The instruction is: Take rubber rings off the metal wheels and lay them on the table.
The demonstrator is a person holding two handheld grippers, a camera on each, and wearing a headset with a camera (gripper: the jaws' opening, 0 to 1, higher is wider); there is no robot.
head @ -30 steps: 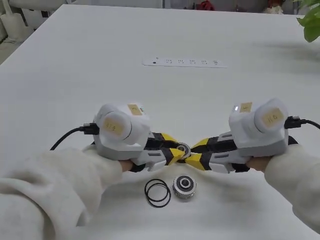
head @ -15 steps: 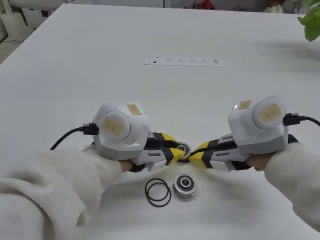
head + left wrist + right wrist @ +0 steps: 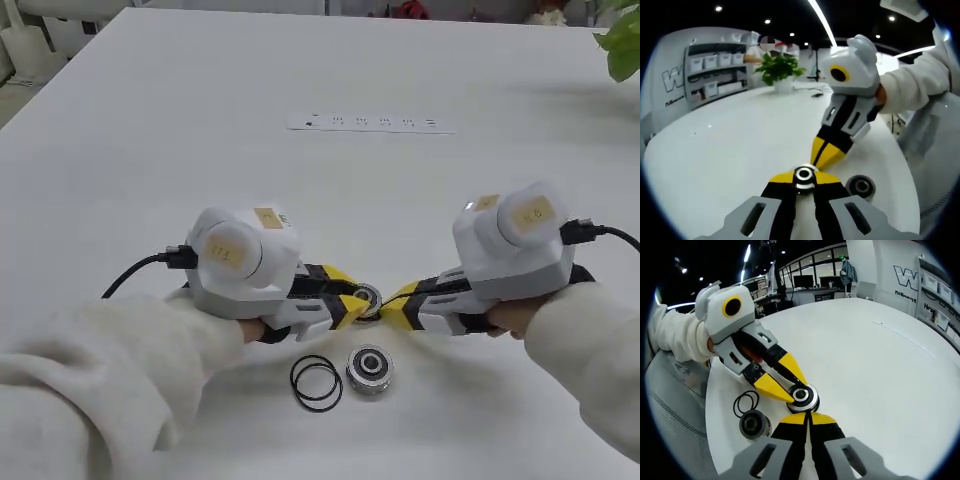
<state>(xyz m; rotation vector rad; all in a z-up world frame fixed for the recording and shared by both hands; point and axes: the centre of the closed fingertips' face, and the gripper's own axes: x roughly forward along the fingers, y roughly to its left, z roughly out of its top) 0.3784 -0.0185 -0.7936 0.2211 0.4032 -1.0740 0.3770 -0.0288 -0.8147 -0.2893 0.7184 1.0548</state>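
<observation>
We clamp the wheel (image 3: 804,395) in the left claw (image 3: 348,305); the right claw (image 3: 807,419), closed at its rim, may slip off the ring (image 3: 816,399).

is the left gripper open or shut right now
Shut. The left gripper clamps the metal wheel, with its yellow-tipped jaws pressed against both sides.
</observation>
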